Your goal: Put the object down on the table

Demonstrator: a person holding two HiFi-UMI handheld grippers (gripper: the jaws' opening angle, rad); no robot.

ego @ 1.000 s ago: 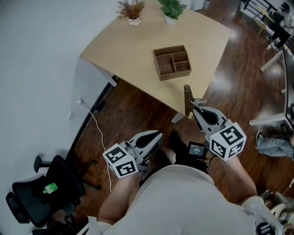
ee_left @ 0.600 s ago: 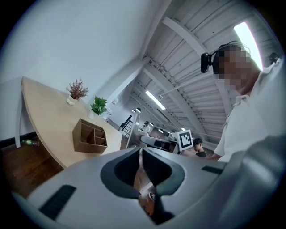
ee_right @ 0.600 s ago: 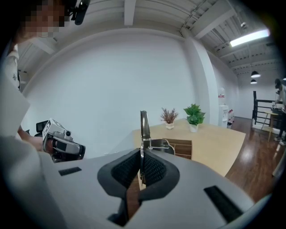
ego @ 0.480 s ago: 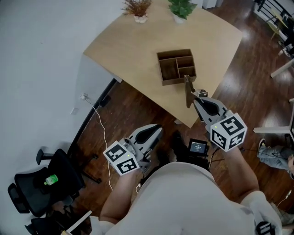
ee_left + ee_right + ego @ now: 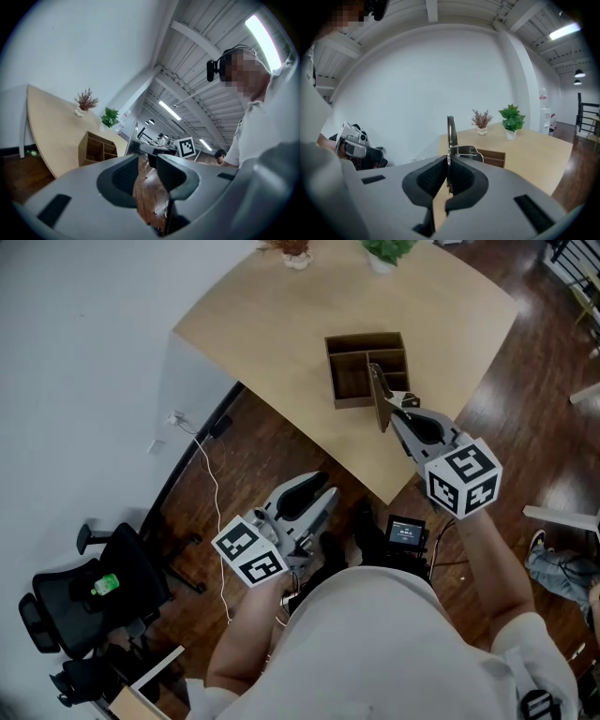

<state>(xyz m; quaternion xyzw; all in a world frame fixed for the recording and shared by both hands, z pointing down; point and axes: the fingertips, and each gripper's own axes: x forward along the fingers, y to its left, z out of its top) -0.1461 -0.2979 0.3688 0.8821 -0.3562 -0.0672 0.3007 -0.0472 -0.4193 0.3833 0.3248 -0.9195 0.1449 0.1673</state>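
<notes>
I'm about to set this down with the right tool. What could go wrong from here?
1. The right tool pinches the thin board only at its lower end, upright; it may swing or slip on the way down.
2. In the head view the board overlaps the divided wooden box; it may land on that, not on the bare table.
3. The table's near corner is close; set down short, the board could tip onto the floor.

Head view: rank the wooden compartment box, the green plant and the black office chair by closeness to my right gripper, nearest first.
1. Wooden compartment box: on the table, just beyond the right gripper.
2. Green plant: at the table's far edge.
3. Black office chair: on the floor, far off to the left.
</notes>
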